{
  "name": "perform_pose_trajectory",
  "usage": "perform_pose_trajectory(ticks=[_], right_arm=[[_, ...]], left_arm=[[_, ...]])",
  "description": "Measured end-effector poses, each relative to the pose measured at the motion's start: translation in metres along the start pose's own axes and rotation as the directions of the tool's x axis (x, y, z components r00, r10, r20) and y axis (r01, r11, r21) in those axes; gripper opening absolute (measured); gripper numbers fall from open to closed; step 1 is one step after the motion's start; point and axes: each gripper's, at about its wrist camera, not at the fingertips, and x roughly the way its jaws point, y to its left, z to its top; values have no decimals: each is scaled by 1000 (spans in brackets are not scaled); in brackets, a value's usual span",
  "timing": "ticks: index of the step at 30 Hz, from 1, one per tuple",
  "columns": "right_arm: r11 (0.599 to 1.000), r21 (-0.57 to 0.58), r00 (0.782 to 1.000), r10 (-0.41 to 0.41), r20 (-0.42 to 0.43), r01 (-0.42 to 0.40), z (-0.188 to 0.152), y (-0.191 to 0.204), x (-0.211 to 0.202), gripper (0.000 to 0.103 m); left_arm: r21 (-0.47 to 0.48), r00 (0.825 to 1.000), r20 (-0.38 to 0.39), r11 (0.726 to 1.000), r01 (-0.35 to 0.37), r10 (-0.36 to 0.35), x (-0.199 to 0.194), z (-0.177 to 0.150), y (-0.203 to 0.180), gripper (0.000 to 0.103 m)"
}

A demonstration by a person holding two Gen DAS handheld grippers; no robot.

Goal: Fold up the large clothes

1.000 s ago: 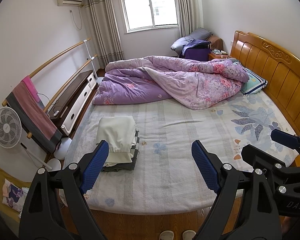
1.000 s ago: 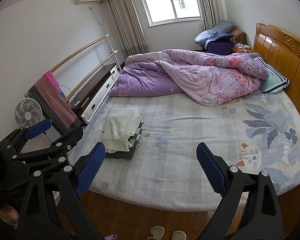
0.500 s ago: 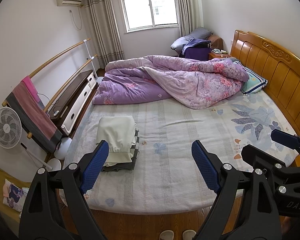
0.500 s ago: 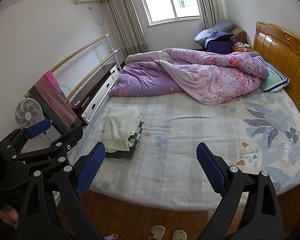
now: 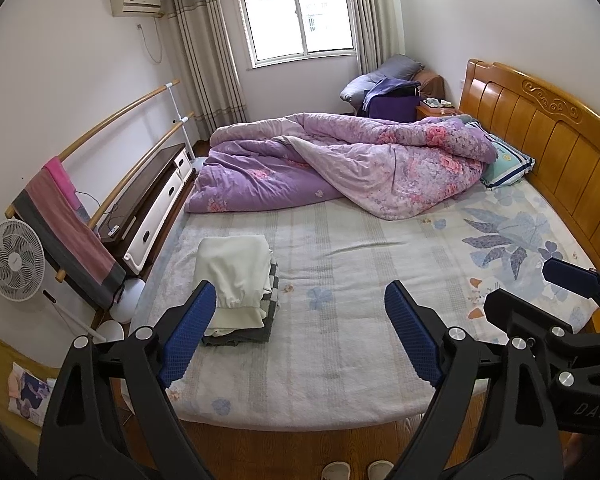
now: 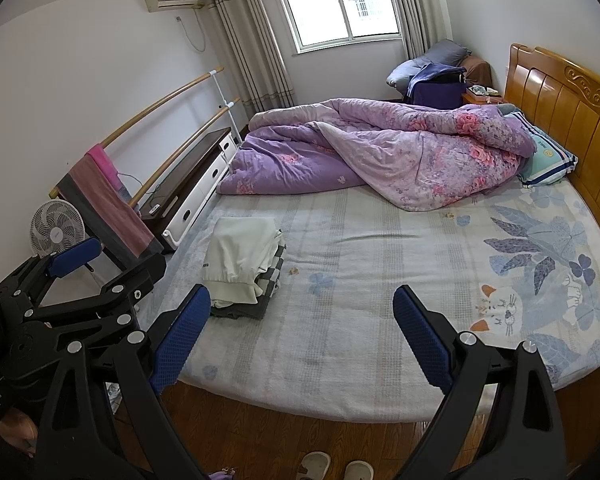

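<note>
A stack of folded clothes (image 5: 236, 276), a cream garment on top of grey and checked ones, lies on the left part of the bed (image 5: 340, 360). The same stack of folded clothes (image 6: 244, 264) shows in the right wrist view. My left gripper (image 5: 300, 336) hovers over the bed's near edge, open wide, with nothing between its blue pads. The stack sits just beyond its left pad. My right gripper (image 6: 300, 336) is held alongside to the right, also open with nothing between its pads. Neither touches any cloth.
A rumpled purple floral quilt (image 5: 340, 164) covers the far half of the bed, with a pillow (image 5: 508, 164) by the wooden headboard (image 5: 560, 152). On the left stand a rail with towels (image 5: 64, 216), a fan (image 5: 16, 260) and a low cabinet (image 5: 156, 200). Slippers (image 6: 332, 466) rest on the floor.
</note>
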Motion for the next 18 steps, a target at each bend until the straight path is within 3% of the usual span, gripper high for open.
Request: perform_pose_trajectory(ticks=[18], right_arm=[[999,36,1000,16,13,-16,4,-9,-7,90]], left_arm=[[4,1000,-18,1000,-4,4,11,0,-4,91]])
